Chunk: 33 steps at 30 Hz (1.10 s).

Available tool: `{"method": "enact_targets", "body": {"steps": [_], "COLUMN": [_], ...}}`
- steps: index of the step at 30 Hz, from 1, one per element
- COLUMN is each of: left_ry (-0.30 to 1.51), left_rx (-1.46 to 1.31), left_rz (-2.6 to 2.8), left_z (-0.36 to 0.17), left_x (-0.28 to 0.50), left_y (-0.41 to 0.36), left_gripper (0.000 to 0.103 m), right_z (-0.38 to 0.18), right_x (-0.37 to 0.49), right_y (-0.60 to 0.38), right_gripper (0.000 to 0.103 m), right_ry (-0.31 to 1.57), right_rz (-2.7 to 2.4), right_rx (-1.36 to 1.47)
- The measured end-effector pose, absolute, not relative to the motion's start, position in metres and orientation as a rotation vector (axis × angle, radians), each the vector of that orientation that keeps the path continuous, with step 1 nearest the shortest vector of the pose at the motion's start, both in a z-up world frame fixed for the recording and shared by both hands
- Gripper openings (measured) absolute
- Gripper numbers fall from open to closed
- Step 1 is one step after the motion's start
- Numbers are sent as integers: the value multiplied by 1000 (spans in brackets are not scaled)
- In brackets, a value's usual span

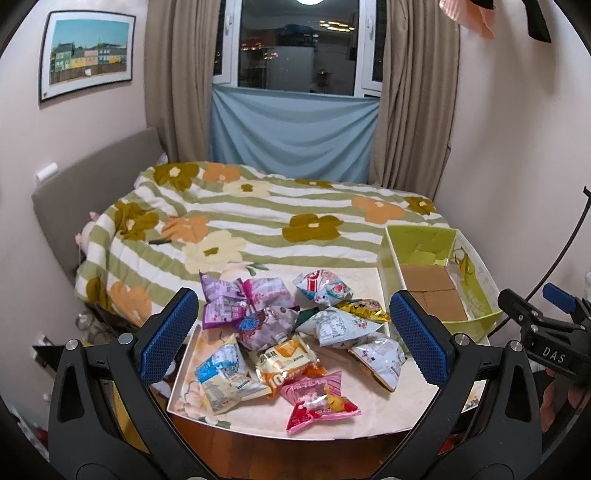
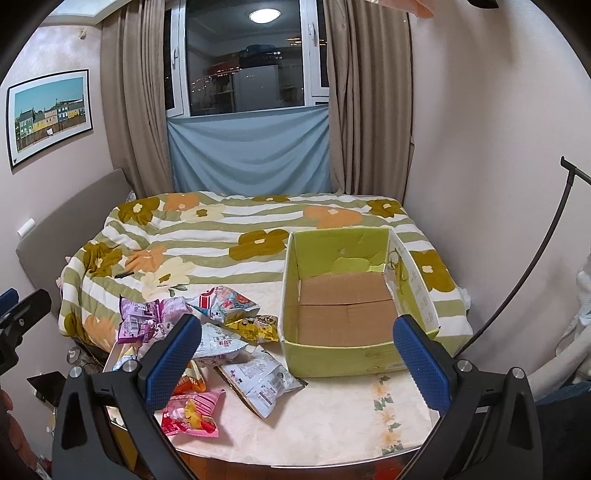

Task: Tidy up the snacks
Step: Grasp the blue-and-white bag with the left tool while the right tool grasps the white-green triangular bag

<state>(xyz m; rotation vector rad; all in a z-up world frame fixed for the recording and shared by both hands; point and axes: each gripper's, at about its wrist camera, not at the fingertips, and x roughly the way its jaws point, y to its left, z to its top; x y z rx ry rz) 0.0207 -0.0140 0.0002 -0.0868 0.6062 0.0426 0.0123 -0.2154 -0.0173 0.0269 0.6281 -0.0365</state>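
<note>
Hovering both claws wide and empty, I saw the heap of crinkly foil snack packets [image 1: 291, 336] lying left of the empty green cardboard box [image 2: 343, 295], nearer my left claw [image 1: 293, 334] than my right claw [image 2: 297, 363].

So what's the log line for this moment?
left gripper open | right gripper open | snack packets piled | green box empty

Pale pink walls close in a small bedroom. A bed [image 2: 236, 236] under a green-striped, flowered blanket [image 1: 258, 218] fills the far side. Beige curtains [image 2: 136, 110] frame a dark window [image 2: 243, 62] reflecting a ceiling lamp [image 2: 264, 15]. A framed picture [image 1: 88, 55] of coloured houses hangs left.
</note>
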Motion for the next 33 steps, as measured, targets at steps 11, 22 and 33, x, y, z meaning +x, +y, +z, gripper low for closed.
{"method": "enact_targets", "body": {"steps": [11,22,33], "left_ry": [842,1087,1254], "left_rx": [-258,-338,-404], "left_rz": [180,185,188], "left_z": [-81,-194,-269], "left_x": [42,89,125], "left_y": [55,95,120], "left_gripper": [102,102,95], "right_z": [-59,-133,-194], "right_x": [33,91,146], "right_y": [-189,-132,-94], "right_gripper": [103,103,103], "right_ry": [735,867,934], "right_rz": [187,285,335], "right_rx": [-56,-142,-350]}}
